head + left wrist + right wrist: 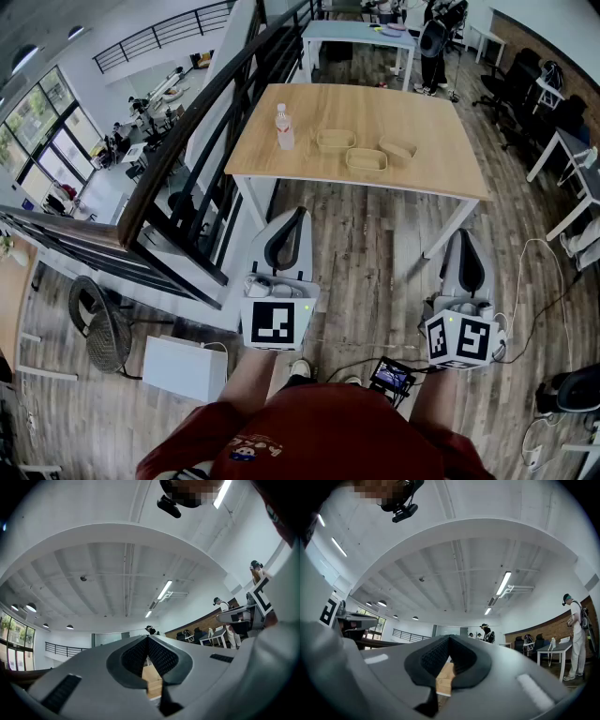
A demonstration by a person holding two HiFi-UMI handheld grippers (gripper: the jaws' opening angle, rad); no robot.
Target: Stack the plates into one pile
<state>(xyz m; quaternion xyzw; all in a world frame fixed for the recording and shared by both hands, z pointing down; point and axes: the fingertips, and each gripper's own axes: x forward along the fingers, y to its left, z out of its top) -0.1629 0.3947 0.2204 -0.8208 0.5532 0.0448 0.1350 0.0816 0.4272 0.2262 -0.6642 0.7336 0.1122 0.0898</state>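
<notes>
Three shallow beige plates lie apart on the wooden table [441, 122]: one at the left [336, 140], one in the middle nearer me [366, 159], one at the right [397, 147]. My left gripper [299, 214] is held over the floor just short of the table's near edge, shut and empty. My right gripper [466, 234] hangs beside the table's right front leg, also shut and empty. In the left gripper view the jaws [148, 638] meet at the tip and point up toward the ceiling. The right gripper view shows the same for its jaws [449, 638], with a sliver of table [445, 677] below.
A clear water bottle [284, 128] stands on the table left of the plates. A black stair railing [202, 141] runs along the left. A white box [185, 367], a wire chair [101, 328], a small screen device [392, 377] and cables [534, 281] are on the floor.
</notes>
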